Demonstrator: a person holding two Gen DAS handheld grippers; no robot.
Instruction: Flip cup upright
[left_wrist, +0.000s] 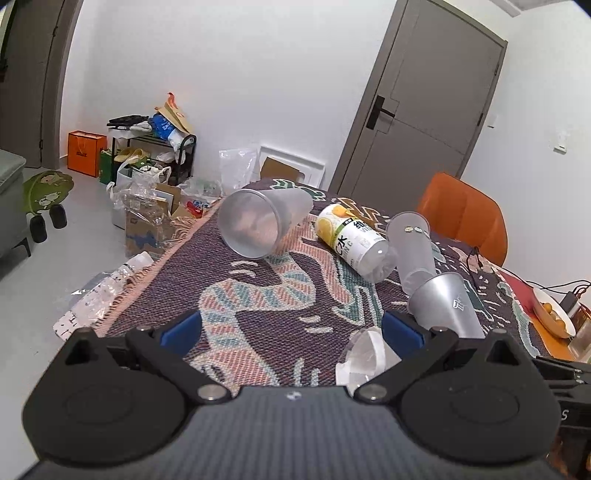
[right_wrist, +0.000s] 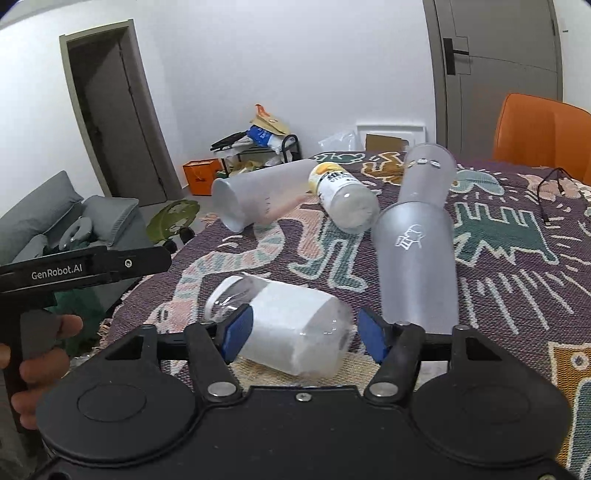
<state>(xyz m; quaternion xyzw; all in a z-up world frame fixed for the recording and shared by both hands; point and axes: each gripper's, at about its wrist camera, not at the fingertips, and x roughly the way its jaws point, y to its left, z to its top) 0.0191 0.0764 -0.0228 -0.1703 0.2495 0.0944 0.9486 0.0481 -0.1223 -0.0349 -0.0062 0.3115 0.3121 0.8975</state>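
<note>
The right gripper (right_wrist: 304, 334) is straddling the white-labelled jar (right_wrist: 284, 325) with released jaws – closing off-centre risks rolling it toward the frosted cup (right_wrist: 415, 266) at 1 o'clock – while the left gripper (left_wrist: 291, 328) is hanging unclenched, grasping nothing.

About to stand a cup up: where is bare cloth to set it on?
Bare cloth lies ahead of the left gripper, between it and the frosted cup. Crowded on the right: lemon bottle, two nested frosted cups, white-labelled jar.

Three frosted cups lie on their sides on the table: one (right_wrist: 255, 197) at the far left, one (right_wrist: 428, 173) at the far right and one (right_wrist: 415, 266) nearer. Two bottles lie there too, a yellow-labelled bottle (right_wrist: 341, 195) and a white-labelled bottle (right_wrist: 291, 326).
</note>
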